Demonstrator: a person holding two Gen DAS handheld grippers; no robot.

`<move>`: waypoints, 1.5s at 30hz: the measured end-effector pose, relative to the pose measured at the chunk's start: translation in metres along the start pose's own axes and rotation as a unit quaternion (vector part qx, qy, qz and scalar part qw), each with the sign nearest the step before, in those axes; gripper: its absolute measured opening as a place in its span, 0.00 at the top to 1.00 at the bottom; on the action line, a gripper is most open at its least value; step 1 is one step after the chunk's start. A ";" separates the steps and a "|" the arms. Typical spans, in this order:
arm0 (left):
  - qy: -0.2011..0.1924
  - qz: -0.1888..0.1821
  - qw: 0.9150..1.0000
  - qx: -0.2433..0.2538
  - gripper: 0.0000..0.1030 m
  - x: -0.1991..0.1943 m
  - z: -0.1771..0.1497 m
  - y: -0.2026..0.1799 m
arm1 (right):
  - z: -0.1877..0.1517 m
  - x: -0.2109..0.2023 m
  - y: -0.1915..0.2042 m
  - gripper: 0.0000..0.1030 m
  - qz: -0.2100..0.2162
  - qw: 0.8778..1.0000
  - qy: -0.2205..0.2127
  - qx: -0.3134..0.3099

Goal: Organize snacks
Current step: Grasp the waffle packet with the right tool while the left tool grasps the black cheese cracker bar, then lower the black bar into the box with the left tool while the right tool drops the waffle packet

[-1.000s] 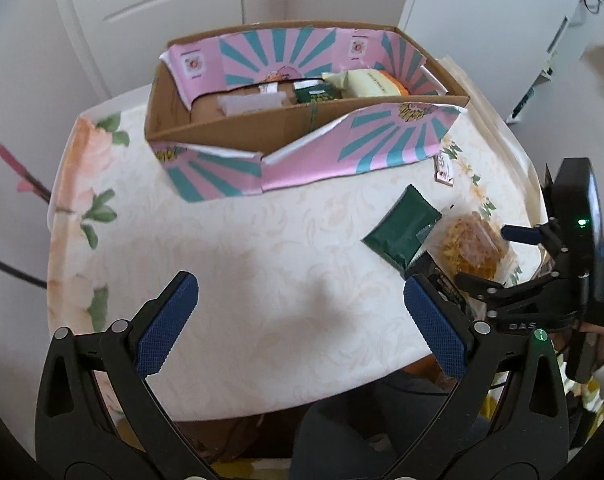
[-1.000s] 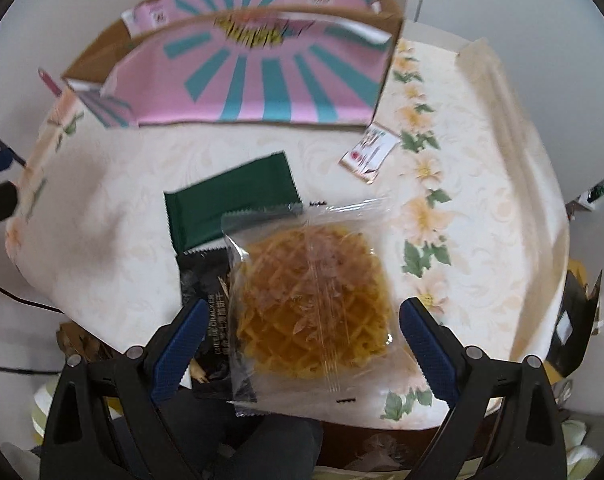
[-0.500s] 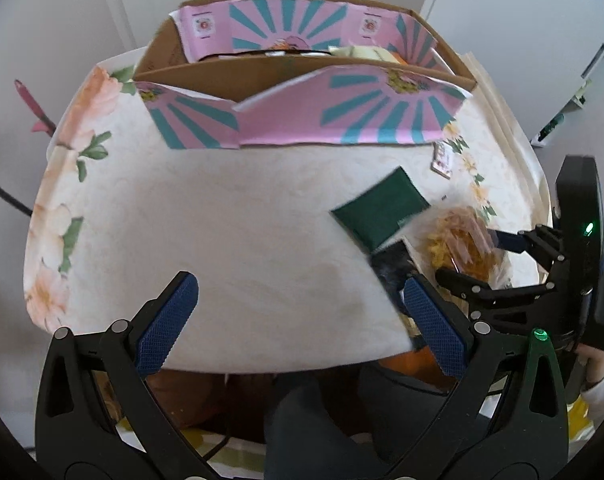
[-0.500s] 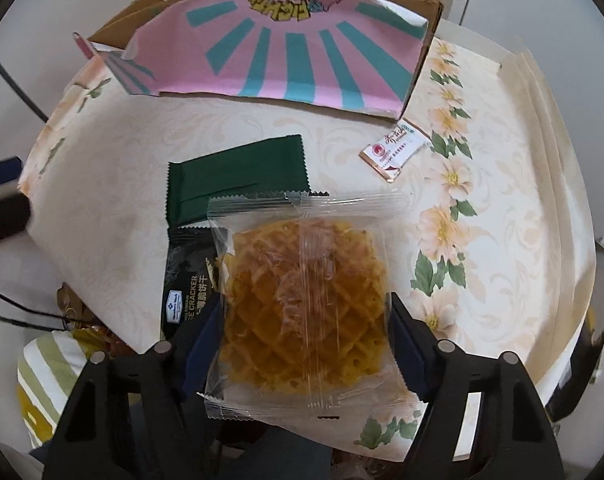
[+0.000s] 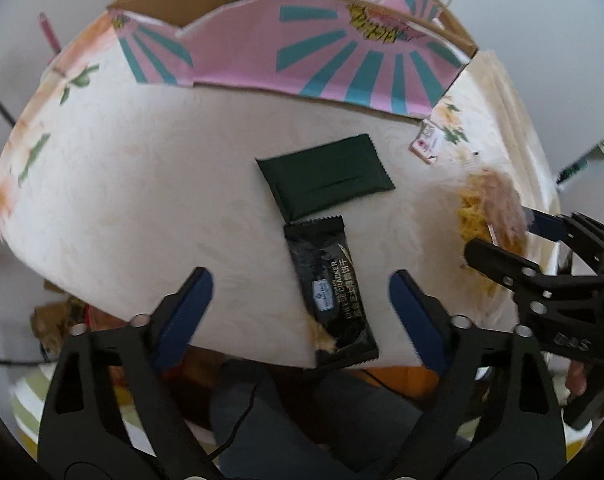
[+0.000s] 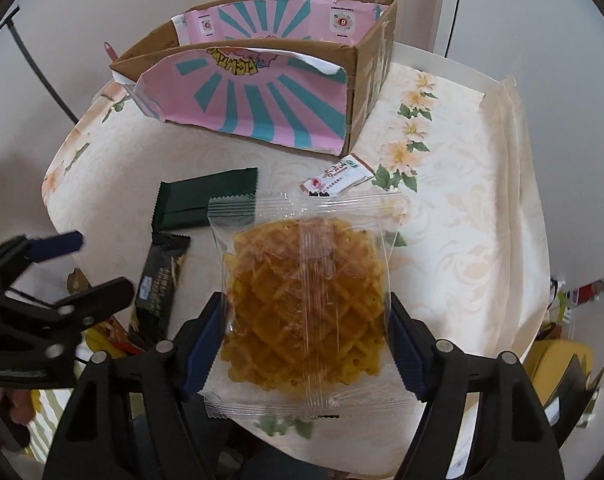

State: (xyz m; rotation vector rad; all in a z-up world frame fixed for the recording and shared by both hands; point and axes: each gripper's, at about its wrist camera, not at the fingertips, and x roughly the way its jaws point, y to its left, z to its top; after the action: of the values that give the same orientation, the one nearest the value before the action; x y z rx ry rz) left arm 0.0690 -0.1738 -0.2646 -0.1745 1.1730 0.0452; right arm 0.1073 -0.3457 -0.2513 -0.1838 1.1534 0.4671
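Right hand-held gripper [image 6: 305,344] clamped on the clear-wrapped waffle packet [image 6: 306,304], blue pads pressed against both side edges, packet held up off the floral surface [image 6: 461,208] and facing the camera. Seen from the left wrist view, same waffle packet [image 5: 489,216] blurred at the right edge, pinched in the right hand-held gripper [image 5: 505,236]. Left hand-held gripper [image 5: 302,304] spread wide, nothing between its pads, hovering over the near edge of the surface [image 5: 142,184]. Directly between its fingers, the black cracker packet [image 5: 331,288], lying flat with its near end poking past the surface edge. Just beyond that, the dark green packet [image 5: 325,176], flat, nearly touching the black one's far end. Small white sachet [image 5: 429,142] near the box's right corner. Pink-and-teal cardboard box [image 5: 302,52] open at the far side, contents hidden from both views.
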 end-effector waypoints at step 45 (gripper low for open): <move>-0.150 -0.016 0.989 -0.001 0.71 -0.100 0.078 0.000 | 0.040 -0.064 -0.029 0.31 0.031 0.995 -0.090 0.004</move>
State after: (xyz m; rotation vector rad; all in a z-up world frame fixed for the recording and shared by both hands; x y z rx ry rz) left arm 0.1010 -0.1563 -0.1431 -0.1821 0.8706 0.0426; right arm 0.1326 -0.3731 -0.1802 -0.0973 0.9871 0.5237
